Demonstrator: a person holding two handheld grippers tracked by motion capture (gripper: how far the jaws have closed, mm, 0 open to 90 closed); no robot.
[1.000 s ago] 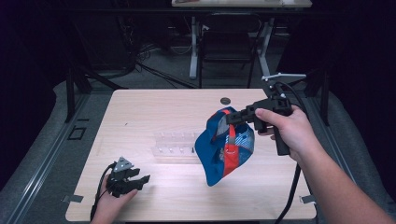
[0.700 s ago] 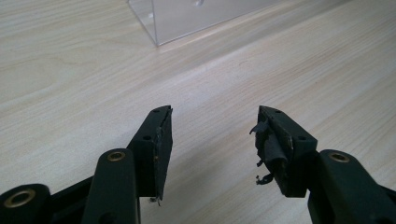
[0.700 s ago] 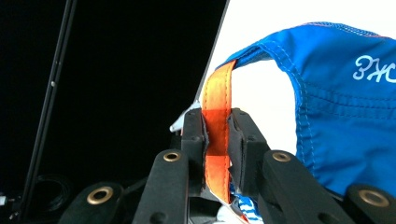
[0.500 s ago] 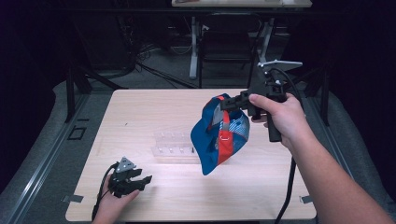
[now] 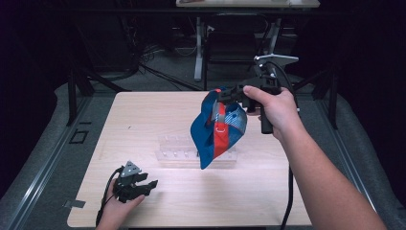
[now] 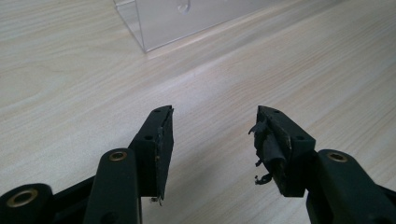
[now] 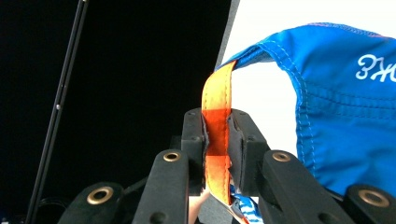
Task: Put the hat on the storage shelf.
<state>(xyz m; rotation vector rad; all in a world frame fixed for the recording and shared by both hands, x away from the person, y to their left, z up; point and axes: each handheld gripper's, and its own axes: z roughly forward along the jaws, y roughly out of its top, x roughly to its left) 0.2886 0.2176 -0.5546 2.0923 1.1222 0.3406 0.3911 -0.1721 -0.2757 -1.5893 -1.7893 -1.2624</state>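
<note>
**Blue cap lifted by its orange strap, clear rack waiting below**

Blue fabric hangs from my right gripper [image 5: 225, 94]: a baseball cap [image 5: 218, 129] in blue with an orange band and a patterned panel, held up in the air above the middle of the pale wooden counter [image 5: 143, 120]. In the right gripper view my jaws are pressed together on the cap's orange strap [image 7: 217, 135], pinching it flat between the pads, and the blue crown drapes away to one side. The cap touches nothing but my jaws.

Beneath it, on the counter, lies a clear plastic rack [image 5: 177, 153] with a row of small pegs or hooks; the cap's lower edge hangs in front of the rack's right part. A corner of that same clear piece shows at the top of the left gripper view [image 6: 159, 23].

My left gripper [image 5: 139, 184] rests low near the counter's front left corner, well apart from the cap, jaws spread with nothing between them.

As I judge it, the pick-up is done. Still left: carrying the cap to wherever it belongs, possibly the rack, and letting the strap go.
</note>
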